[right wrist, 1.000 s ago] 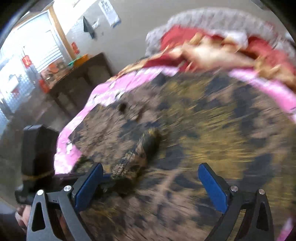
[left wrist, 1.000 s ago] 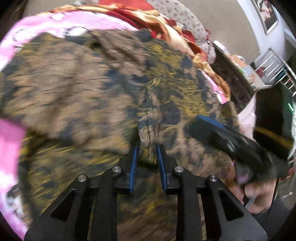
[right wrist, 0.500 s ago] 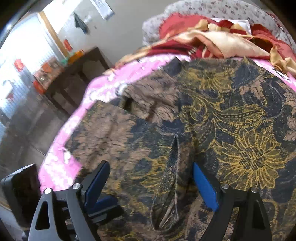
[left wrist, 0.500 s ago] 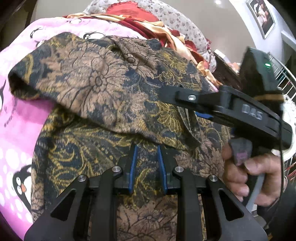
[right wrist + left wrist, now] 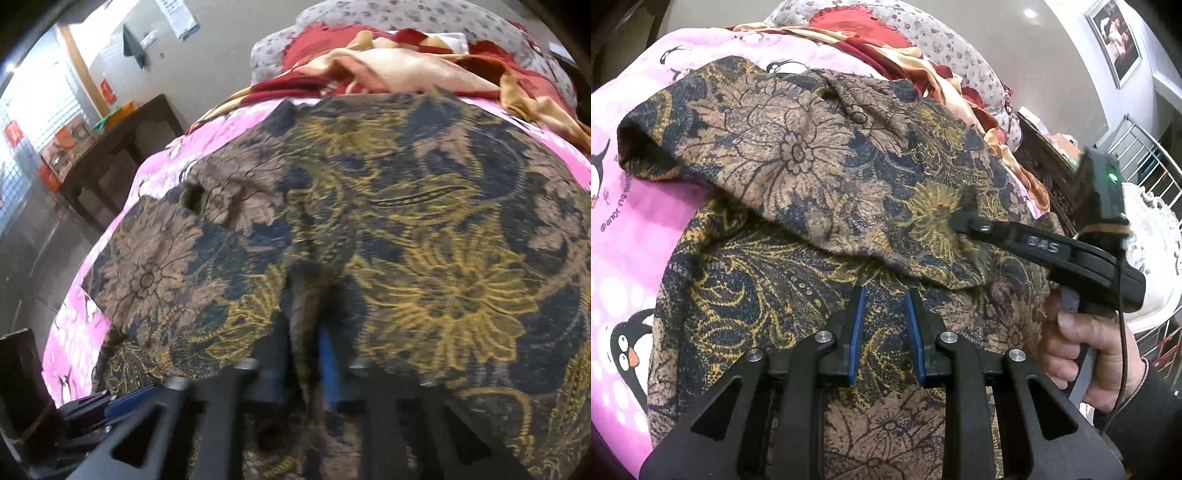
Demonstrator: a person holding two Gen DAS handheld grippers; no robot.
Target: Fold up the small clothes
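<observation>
A brown, navy and gold floral garment (image 5: pixel 820 177) lies on the pink penguin bedsheet (image 5: pixel 624 229), its upper part folded over the lower. My left gripper (image 5: pixel 882 295) hovers just above the lower layer; its jaws stand a narrow gap apart with nothing pinched between them. My right gripper (image 5: pixel 964 206) reaches in from the right in the left wrist view and grips the folded layer. In the right wrist view the right gripper (image 5: pixel 304 343) is shut on a raised ridge of the garment (image 5: pixel 406 229).
A red and cream blanket (image 5: pixel 388 62) and a grey spotted pillow (image 5: pixel 945 48) lie at the head of the bed. A dark wooden table (image 5: pixel 122 136) stands left of the bed. White furniture (image 5: pixel 1156 258) and a railing are on the right.
The right gripper went from wide open to shut on a fold of the garment. The left gripper let go of the fold that it held a second ago.
</observation>
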